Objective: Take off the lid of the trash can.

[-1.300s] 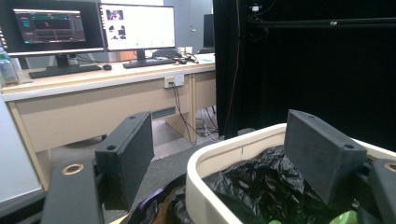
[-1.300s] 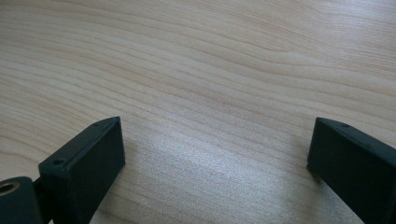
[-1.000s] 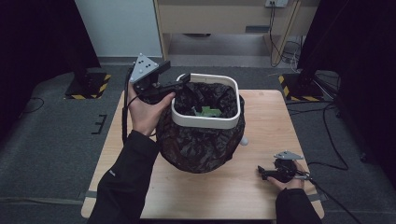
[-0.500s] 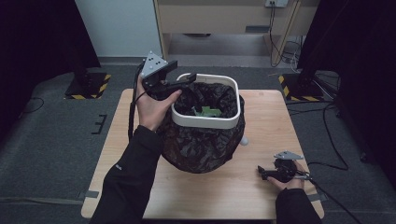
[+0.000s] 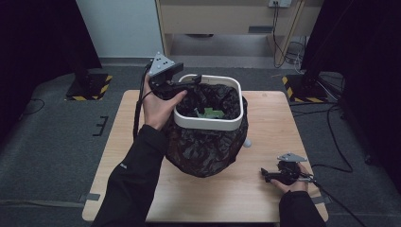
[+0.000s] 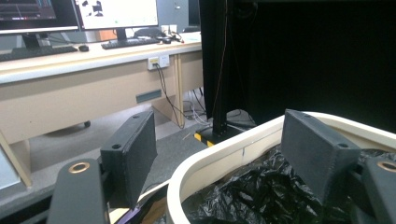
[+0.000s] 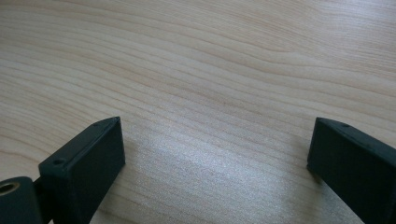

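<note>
Two tools: the left tool (image 5: 189, 81) gapes wide astride the far left rim of the one white bin (image 5: 208, 124), pads clear of it, one black bag (image 5: 203, 151) lining it; the right tool (image 5: 269, 175) rests released on the bench (image 5: 265, 203).

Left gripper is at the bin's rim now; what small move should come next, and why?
Probably close the left gripper on the white rim. Its jaws stand open astride that rim, one outside, one inside over the black bag, and no pad presses it yet. The right gripper rests open on the table, far from the bin.
</note>
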Demonstrator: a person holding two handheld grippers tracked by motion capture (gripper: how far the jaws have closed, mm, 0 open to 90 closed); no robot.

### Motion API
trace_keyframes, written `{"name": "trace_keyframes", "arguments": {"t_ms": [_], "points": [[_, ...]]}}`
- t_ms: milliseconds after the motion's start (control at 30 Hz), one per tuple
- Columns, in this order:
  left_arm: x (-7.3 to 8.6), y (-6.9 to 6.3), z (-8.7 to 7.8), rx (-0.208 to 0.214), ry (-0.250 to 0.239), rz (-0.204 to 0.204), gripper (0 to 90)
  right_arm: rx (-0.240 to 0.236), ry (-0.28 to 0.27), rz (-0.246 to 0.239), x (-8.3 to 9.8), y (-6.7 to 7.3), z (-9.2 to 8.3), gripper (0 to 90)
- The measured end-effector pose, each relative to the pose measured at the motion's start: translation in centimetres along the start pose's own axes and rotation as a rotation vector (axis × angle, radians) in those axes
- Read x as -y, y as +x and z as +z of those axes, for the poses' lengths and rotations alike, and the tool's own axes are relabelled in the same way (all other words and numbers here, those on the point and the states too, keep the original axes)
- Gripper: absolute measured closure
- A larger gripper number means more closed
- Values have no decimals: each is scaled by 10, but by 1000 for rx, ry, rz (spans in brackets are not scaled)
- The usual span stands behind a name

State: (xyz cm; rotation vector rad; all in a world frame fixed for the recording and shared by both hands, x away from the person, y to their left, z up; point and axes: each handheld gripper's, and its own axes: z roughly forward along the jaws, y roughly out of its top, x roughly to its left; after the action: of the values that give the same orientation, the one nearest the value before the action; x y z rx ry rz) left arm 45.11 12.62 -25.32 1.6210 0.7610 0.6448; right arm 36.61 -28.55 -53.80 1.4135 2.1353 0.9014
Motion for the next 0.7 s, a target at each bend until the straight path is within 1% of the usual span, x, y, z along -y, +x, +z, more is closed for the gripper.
{"name": "trace_keyframes", "arguments": {"t_ms": [67,433,600,700], "points": [[1,1,2,5,1,-11,264,0,0,-1,0,0,0,41],[10,6,9,12,38,-31,268,-1,0,-1,0,0,0,41],[11,7,11,9,59,-33,271,-2,0,-1,0,0,0,41],[13,8,11,7,70,-44,271,-2,0,-2,0,0,0,41]]}}
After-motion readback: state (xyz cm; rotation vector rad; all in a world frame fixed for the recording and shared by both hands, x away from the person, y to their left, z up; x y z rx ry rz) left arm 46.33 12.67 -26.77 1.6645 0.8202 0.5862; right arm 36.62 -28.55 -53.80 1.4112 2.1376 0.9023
